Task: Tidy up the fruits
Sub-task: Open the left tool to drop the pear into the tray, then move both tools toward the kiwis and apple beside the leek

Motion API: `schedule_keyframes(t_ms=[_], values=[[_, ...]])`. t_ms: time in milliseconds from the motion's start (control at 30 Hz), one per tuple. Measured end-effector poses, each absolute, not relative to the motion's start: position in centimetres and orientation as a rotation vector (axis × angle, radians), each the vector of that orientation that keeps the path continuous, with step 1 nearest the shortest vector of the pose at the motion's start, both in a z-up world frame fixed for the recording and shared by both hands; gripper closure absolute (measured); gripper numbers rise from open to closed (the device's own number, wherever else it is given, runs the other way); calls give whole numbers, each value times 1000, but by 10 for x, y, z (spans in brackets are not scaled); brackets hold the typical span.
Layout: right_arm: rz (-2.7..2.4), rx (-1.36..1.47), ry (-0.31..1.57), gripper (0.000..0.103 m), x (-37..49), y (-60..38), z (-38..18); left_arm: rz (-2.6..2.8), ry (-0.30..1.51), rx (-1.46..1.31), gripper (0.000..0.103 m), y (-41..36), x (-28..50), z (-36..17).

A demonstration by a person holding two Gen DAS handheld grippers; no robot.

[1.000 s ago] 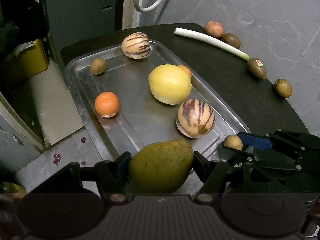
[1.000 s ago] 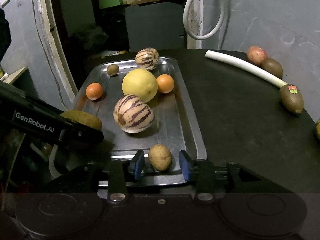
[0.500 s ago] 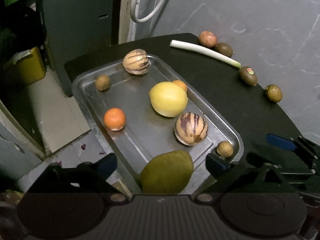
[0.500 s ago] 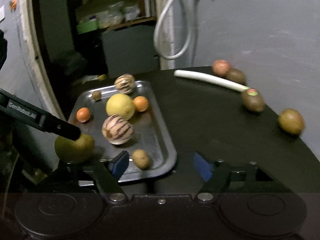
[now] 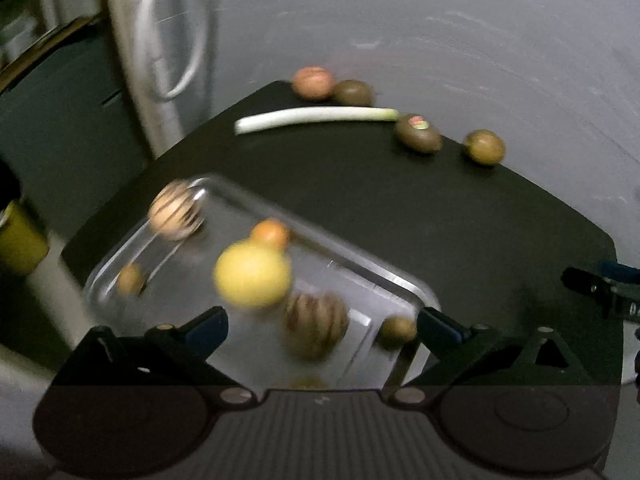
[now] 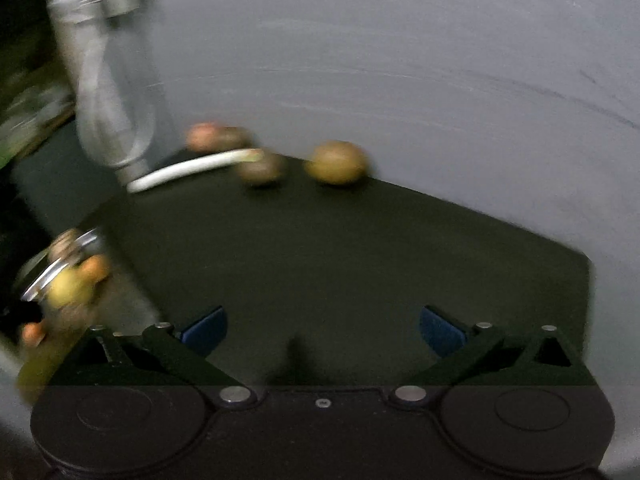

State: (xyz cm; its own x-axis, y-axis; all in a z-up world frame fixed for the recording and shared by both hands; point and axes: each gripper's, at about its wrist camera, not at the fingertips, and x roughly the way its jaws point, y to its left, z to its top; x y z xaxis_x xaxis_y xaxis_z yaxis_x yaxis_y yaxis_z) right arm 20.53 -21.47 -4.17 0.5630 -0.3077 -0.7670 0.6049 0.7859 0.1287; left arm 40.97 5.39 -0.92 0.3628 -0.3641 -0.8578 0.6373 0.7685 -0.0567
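A steel tray (image 5: 384, 272) on the black table holds a yellow citrus (image 5: 252, 274), two striped melons (image 5: 316, 322) (image 5: 176, 210), an orange (image 5: 271, 234) and small brown fruits (image 5: 396, 330). My left gripper (image 5: 322, 326) is open and empty above the tray's near end. On the table's far edge lie a red apple (image 5: 313, 82), kiwis (image 5: 418, 134) and a round brown fruit (image 5: 484, 147). My right gripper (image 6: 322, 326) is open and empty over bare table, facing the brown fruit (image 6: 338, 162) and a kiwi (image 6: 260, 170). Both views are blurred.
A white leek (image 5: 316, 117) lies across the far table; it also shows in the right wrist view (image 6: 188, 170). A grey wall stands right behind the table. A white hose (image 5: 176, 40) hangs at the back left. The tray's corner (image 6: 52, 268) is at the right view's left edge.
My left gripper let go of the large green-yellow fruit on the tray and pulled back. My right gripper released the small brown fruit, opened and swung right toward the table's far fruits.
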Motion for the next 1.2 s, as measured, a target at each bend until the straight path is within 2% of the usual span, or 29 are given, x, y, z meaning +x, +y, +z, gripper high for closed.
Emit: schedule_keyframes(t_ms=[300, 633, 867, 1200], values=[[-807, 612, 800, 1, 186, -274, -46, -843, 943, 465, 1, -30, 471, -17], [-853, 781, 719, 1, 240, -313, -54, -1230, 590, 747, 1, -126, 518, -43], [-837, 816, 690, 1, 299, -330, -74, -1451, 383, 903, 1, -157, 529, -71], [-817, 857, 692, 8, 353, -345, -98, -1604, 317, 1044, 3, -181, 538, -110]])
